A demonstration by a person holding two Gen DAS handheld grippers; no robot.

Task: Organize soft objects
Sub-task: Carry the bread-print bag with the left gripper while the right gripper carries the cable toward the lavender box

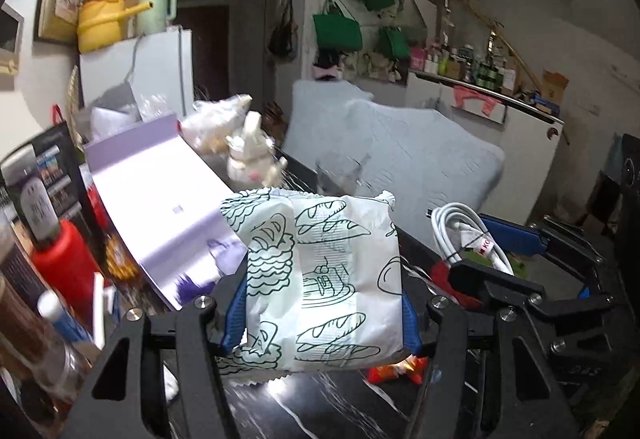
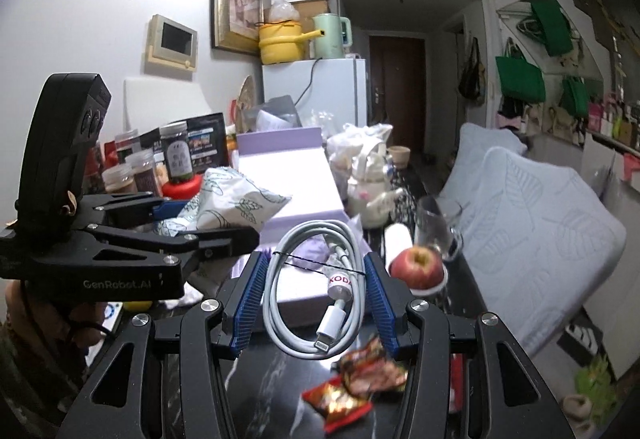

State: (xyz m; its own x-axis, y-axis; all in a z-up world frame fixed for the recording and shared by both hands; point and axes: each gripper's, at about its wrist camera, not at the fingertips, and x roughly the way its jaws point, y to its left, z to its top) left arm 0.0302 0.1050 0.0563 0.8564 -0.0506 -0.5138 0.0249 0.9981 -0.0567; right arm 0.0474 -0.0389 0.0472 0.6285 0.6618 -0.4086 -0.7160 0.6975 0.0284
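Observation:
My left gripper (image 1: pixel 320 313) is shut on a white bread packet (image 1: pixel 320 279) with green drawings, held above the dark marbled table (image 1: pixel 320 407). The packet also shows in the right wrist view (image 2: pixel 228 205), between the left gripper's fingers. My right gripper (image 2: pixel 316 303) is shut on a coiled white charging cable (image 2: pixel 316 279) and holds it above the table. In the left wrist view the cable (image 1: pixel 468 235) and the right gripper (image 1: pixel 516 239) are at the right of the packet.
A lilac box (image 2: pixel 288 175) lies behind the grippers. Red snack wrappers (image 2: pixel 356 379) lie on the table below the cable. An apple (image 2: pixel 416 267), a glass (image 2: pixel 436 231) and a white soft toy (image 2: pixel 368 191) stand to the right. Jars (image 2: pixel 176 155) crowd the left. Pale blue cushions (image 2: pixel 532 219) lie at the right.

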